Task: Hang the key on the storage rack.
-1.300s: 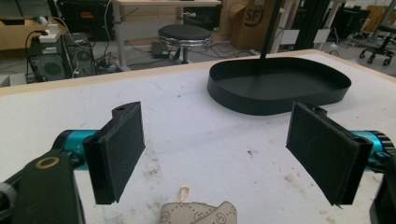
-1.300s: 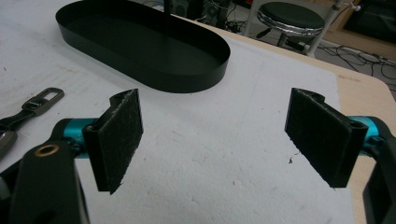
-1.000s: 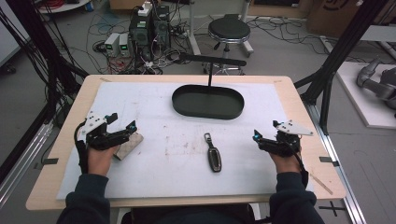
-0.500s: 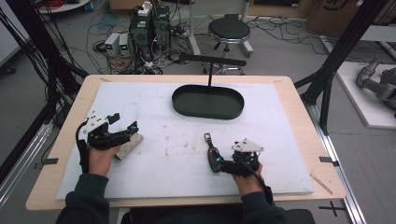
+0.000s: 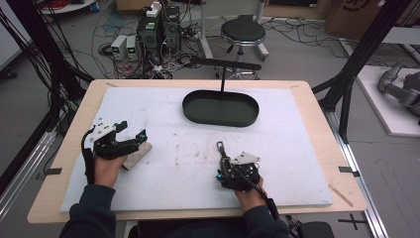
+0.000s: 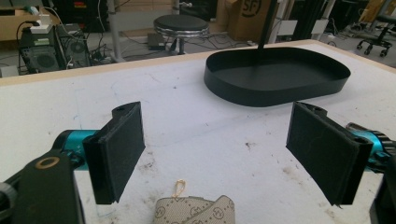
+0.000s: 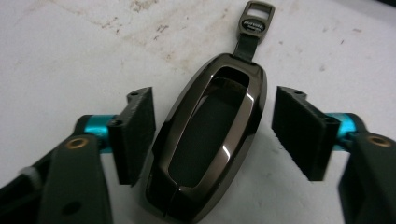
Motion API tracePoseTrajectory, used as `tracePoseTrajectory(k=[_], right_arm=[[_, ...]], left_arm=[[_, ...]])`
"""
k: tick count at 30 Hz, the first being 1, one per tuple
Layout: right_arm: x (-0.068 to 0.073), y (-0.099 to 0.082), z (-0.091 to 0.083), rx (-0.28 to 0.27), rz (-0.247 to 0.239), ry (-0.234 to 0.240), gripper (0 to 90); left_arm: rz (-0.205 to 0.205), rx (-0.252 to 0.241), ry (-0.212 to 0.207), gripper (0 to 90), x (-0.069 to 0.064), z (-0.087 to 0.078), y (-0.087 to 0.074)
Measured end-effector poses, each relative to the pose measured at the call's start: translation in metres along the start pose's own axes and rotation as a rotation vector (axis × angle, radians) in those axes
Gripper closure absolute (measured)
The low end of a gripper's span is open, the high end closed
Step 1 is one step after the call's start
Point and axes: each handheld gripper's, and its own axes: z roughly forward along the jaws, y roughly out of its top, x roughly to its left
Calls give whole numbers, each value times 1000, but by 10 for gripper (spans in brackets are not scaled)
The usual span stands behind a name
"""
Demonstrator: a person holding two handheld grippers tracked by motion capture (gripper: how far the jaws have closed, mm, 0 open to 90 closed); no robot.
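Observation:
A dark metallic key fob [image 7: 210, 140] with a short strap and loop lies on the white mat [image 5: 188, 148] at front centre. My right gripper [image 7: 215, 135] has come down over it, and its jaws have just been closing. The fob sits between the pads, with a gap still showing at the right pad [image 7: 299, 130]. In the high view the right gripper [image 5: 229, 168] covers most of the fob [image 5: 221, 151]. My left gripper [image 5: 132, 133] stands open at the left, above a beige patterned pouch [image 5: 137, 154] whose edge shows below the open pads [image 6: 119, 149].
A black oval tray [image 5: 220, 121] sits at the back centre of the mat, with a black T-shaped stand [image 5: 225, 63] behind it. From the left gripper the tray [image 6: 275, 88] is ahead to the right. A stool [image 5: 242, 30] and computers stand beyond the table.
My right gripper moved left from the table's right side to the key fob and lowered over it, and its jaws narrowed around it. The left gripper stayed put.

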Motion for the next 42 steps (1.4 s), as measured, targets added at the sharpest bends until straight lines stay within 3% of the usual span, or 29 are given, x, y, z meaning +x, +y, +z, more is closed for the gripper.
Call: tracePoseTrajectory(k=[1, 4, 5, 6, 7, 8, 10, 13, 17, 21, 24, 27, 28, 30, 35, 38, 42], right_arm=[[-3, 1, 2, 17, 13, 25, 355], [-6, 1, 1, 19, -3, 21, 399], [-13, 2, 0, 28, -15, 9, 467], [-13, 2, 0, 28, -15, 9, 467], [-26, 2, -2, 37, -18, -18, 484], [-26, 2, -2, 37, -18, -18, 484], [-47, 0, -1, 21, 13, -25, 473], [-57, 0, 3, 21, 33, 33, 390], [-56, 3, 6, 26, -11, 50, 346], [-57, 4, 8, 28, -12, 60, 340], [-56, 7, 10, 30, -41, 57, 323], [-54, 14, 13, 57, -50, 67, 401], [-54, 15, 13, 64, -55, 67, 464], [-52, 19, 13, 84, -75, 64, 494], [-51, 23, 13, 114, -71, 64, 499], [-54, 25, 12, 103, -35, 95, 499], [-57, 27, 10, 85, -24, 107, 499]], left_arm=[[-2, 0, 1, 189, 0, 0, 0], [-6, 0, 4, 189, 1, -1, -1], [-10, -1, 6, 190, 2, -1, -2], [-10, -1, 6, 190, 2, -1, -2], [-11, -1, 7, 190, 2, -2, -2], [-11, -1, 7, 190, 2, -2, -2], [-13, -1, 8, 190, 2, -2, -2], [-12, -1, 6, 191, 2, -1, -3], [-9, 6, 4, 191, 1, 0, -3], [-8, 8, 0, 192, 0, 2, -3], [-5, 11, -4, 192, -1, 3, -3], [-2, 13, -4, 192, -1, 4, -4], [-3, 14, -6, 193, -1, 4, -4], [-4, 18, -7, 193, -1, 5, -4], [1, 17, -6, 195, -2, 4, -4], [0, 20, -3, 195, -1, 4, -4], [0, 19, -2, 195, -1, 4, -4]])
